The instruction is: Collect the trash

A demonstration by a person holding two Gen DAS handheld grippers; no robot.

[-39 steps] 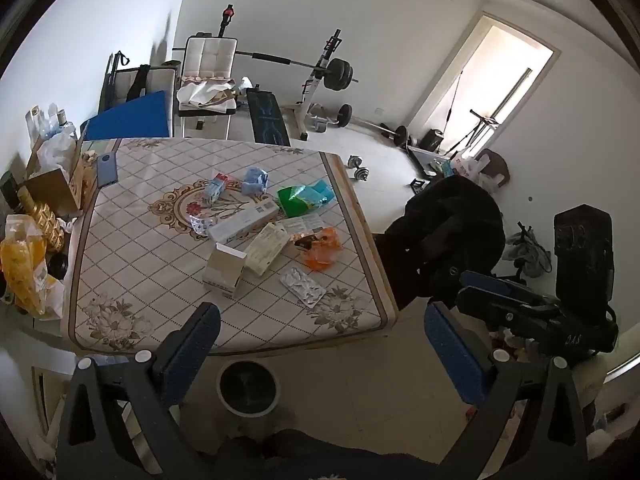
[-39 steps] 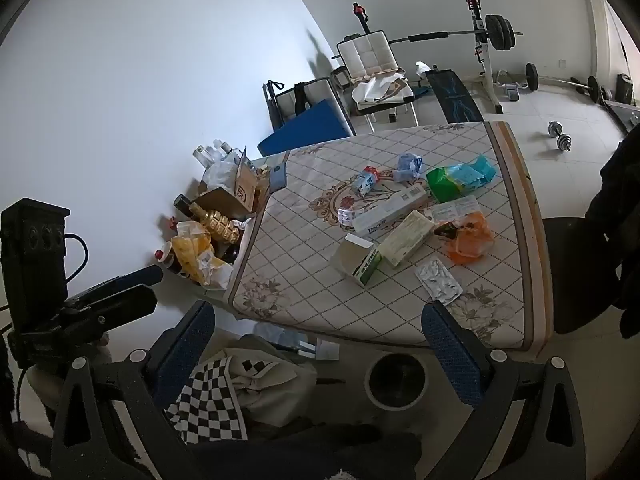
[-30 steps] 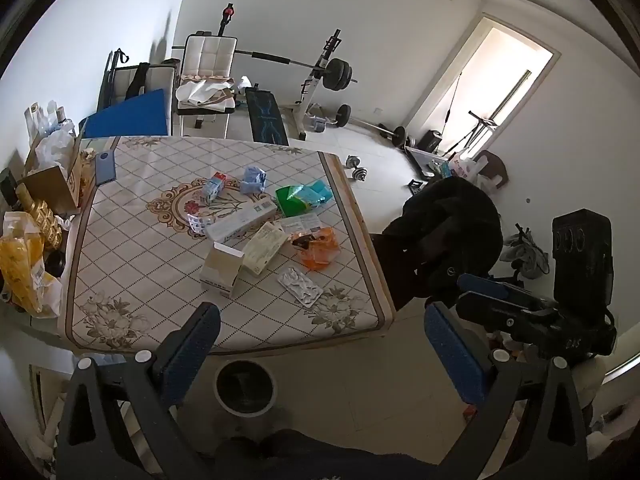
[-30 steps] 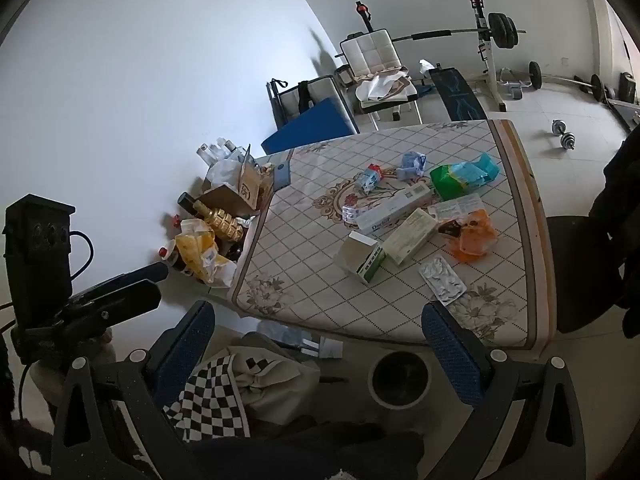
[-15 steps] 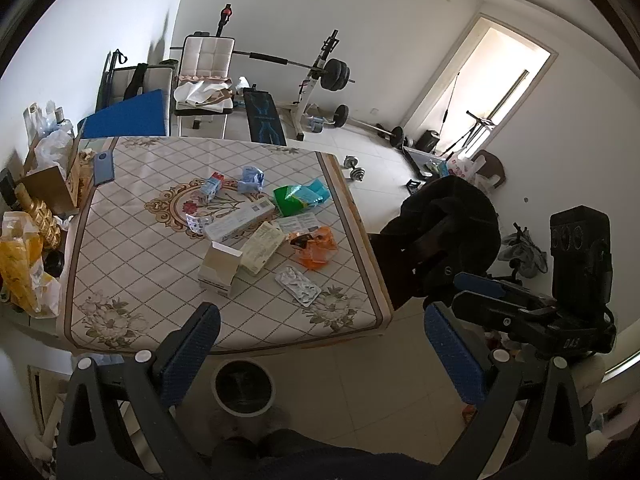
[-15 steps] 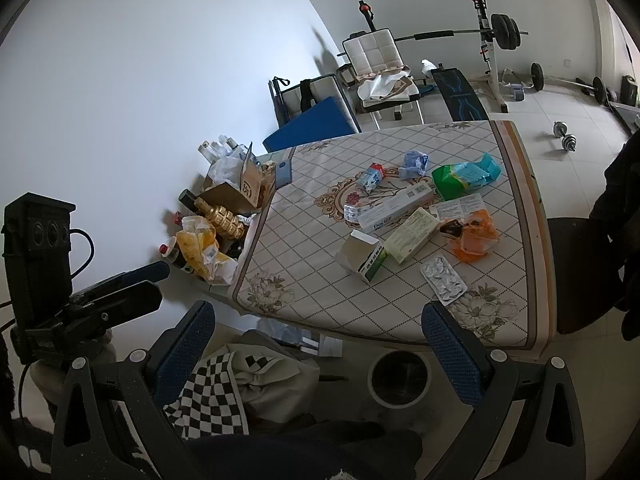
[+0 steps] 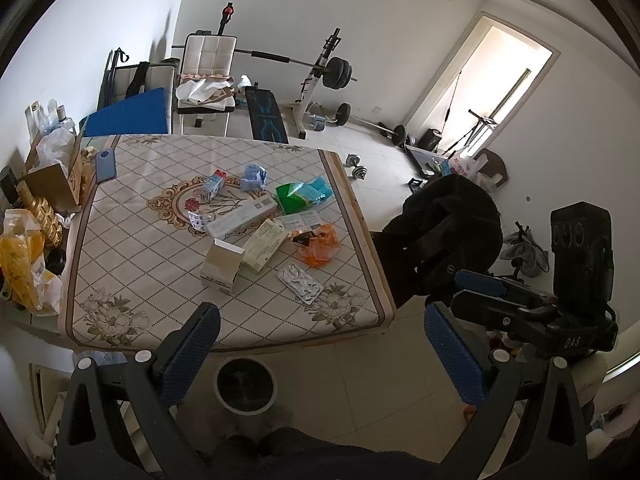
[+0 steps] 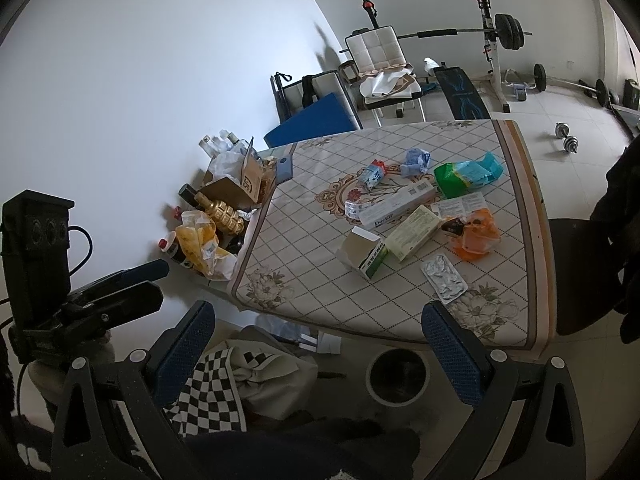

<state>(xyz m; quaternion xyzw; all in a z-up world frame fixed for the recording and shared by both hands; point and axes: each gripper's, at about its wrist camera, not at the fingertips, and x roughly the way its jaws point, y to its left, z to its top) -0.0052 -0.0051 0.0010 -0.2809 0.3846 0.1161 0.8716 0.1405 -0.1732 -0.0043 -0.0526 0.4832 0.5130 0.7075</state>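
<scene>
Trash lies scattered on the patterned table (image 7: pixel 132 264) (image 8: pixel 304 280): an open white box (image 7: pixel 222 266) (image 8: pixel 362 252), a cream box (image 7: pixel 265 245) (image 8: pixel 414 232), a long white box (image 7: pixel 242 222) (image 8: pixel 396 208), a silver blister pack (image 7: pixel 300 284) (image 8: pixel 443 279), an orange wrapper (image 7: pixel 318 244) (image 8: pixel 476 238) and a green-blue bag (image 7: pixel 304 196) (image 8: pixel 466 174). A round bin (image 7: pixel 245 384) (image 8: pixel 399 376) stands on the floor below the table's near edge. My left gripper (image 7: pixel 320 344) and right gripper (image 8: pixel 316 344) are both open and empty, held in front of the table above the floor.
A cardboard box (image 8: pixel 236 184), gold bottles (image 8: pixel 222 210) and a yellow bag (image 8: pixel 200 246) crowd the table's left side. A checkered bag (image 8: pixel 224 376) lies under the table. A chair with a dark jacket (image 7: pixel 444 232) stands at the right. Gym gear (image 7: pixel 316 76) fills the back.
Both views have shifted slightly; the table has drifted a little in the frames. Both grippers stay open and nothing on the table has moved.
</scene>
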